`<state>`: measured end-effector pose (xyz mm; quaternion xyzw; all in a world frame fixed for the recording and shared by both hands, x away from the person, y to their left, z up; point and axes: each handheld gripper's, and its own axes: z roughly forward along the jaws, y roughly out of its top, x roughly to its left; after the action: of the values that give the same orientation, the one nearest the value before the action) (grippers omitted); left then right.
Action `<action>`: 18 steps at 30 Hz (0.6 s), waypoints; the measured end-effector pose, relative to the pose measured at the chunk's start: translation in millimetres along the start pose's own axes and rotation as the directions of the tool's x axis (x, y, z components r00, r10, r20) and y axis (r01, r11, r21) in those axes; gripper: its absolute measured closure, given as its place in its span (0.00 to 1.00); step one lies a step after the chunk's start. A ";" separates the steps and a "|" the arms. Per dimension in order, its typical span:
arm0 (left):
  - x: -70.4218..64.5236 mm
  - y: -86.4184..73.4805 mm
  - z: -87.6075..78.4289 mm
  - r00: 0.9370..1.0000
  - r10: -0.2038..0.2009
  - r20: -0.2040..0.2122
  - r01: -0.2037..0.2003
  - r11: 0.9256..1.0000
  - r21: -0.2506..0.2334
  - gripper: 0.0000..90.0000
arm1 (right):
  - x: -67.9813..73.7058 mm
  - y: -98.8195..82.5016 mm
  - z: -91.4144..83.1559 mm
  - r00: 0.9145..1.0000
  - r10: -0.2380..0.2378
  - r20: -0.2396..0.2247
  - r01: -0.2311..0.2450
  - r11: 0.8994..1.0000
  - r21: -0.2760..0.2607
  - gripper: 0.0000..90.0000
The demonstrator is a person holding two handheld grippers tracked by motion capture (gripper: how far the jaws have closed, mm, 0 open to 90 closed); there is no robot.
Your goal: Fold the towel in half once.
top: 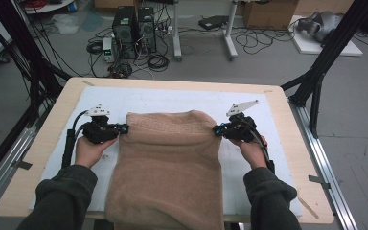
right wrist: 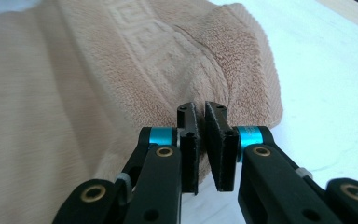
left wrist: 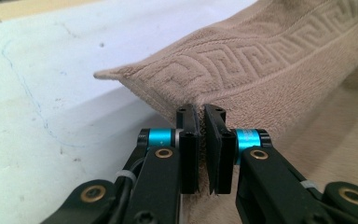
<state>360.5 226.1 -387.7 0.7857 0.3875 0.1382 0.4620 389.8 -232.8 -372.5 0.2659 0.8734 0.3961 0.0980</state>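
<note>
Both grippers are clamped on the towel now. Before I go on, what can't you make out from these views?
- Towel near end: in the high view it hangs over the table front edge and the picture's bottom edge cuts it off.
- Layers pinched by the left gripper: its own jaws cover the fabric.
- Same for the right gripper.
- Towel's underside: hidden by the towel itself.

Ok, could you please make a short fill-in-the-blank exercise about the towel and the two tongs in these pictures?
1. The left tongs are shut on the ____ edge of the beige towel, as the high view shows it.
2. The right tongs are ____ on the towel's opposite edge.
3. The towel's woven band carries a ____ key pattern.
4. The towel's near end hangs over the ____ edge of the table.

Missing words: left; shut; Greek; front
</note>
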 end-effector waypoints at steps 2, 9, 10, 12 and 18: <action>-6.6 -7.2 -9.0 1.000 0.021 -0.009 -0.021 1.000 -0.004 0.93 | 13.5 -1.0 -7.5 0.999 -0.025 -0.020 0.025 1.000 -0.013 0.93; -35.0 -56.4 -31.2 0.998 0.067 0.005 -0.067 0.998 0.022 0.93 | 55.8 -32.8 -9.3 0.995 -0.043 -0.091 0.044 0.999 0.003 0.93; -38.3 -63.8 -32.6 0.998 0.069 0.011 -0.069 0.997 0.027 0.93 | 60.9 -38.9 -8.2 0.994 -0.049 -0.096 0.050 0.999 0.005 0.93; -42.0 -76.0 -34.5 0.997 0.068 0.023 -0.069 0.996 0.052 0.93 | 69.1 -50.4 -6.0 0.992 -0.046 -0.115 0.047 0.999 0.006 0.93; -44.7 -88.5 -39.8 0.998 0.057 0.039 -0.060 0.996 0.073 0.75 | 80.3 -67.2 -6.1 0.988 -0.029 -0.149 0.033 0.999 0.024 0.84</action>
<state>265.4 241.9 -433.9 0.8157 0.3606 0.1225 0.4354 294.1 -229.8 -415.3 0.2235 0.8874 0.4017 0.0353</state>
